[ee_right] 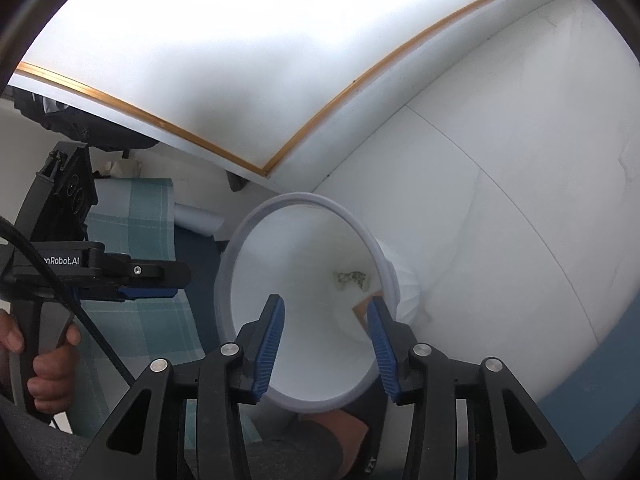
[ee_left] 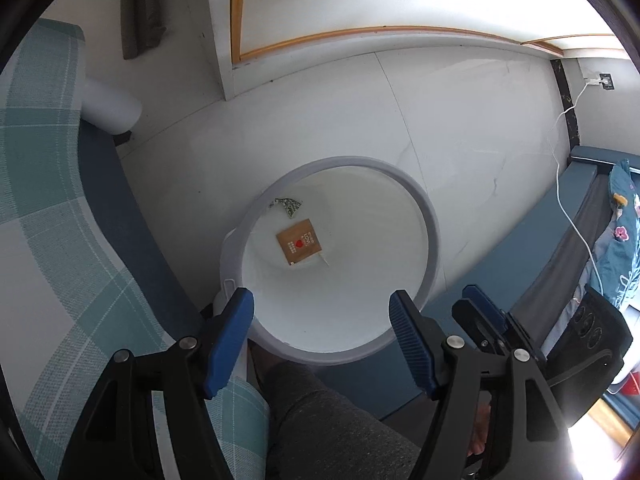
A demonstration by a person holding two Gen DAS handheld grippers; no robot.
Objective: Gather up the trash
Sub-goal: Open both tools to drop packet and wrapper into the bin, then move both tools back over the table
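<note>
A white round trash bin [ee_left: 430, 224] stands on the pale floor, seen from above. Inside lie a brown square packet [ee_left: 300, 246] with a red heart and a crumpled patterned wrapper [ee_left: 286, 204]. My left gripper [ee_left: 322, 336] is open and empty above the bin's near rim. The right gripper [ee_left: 486, 312] shows at the bin's right side. In the right wrist view the bin [ee_right: 240, 240] is in front, with the wrapper [ee_right: 352, 280] and a corner of the packet [ee_right: 360, 308] inside. My right gripper [ee_right: 326, 344] is open and empty over the bin's mouth. The left gripper [ee_right: 148, 292] is at the left.
A green checked blanket [ee_left: 48, 220] covers furniture to the left. A dark blue mat [ee_left: 520, 248] and a flowered cloth [ee_left: 624, 240] lie to the right, with a white cable [ee_left: 576, 224] running to a wall socket. My grey-trousered leg [ee_left: 320, 420] is below the bin.
</note>
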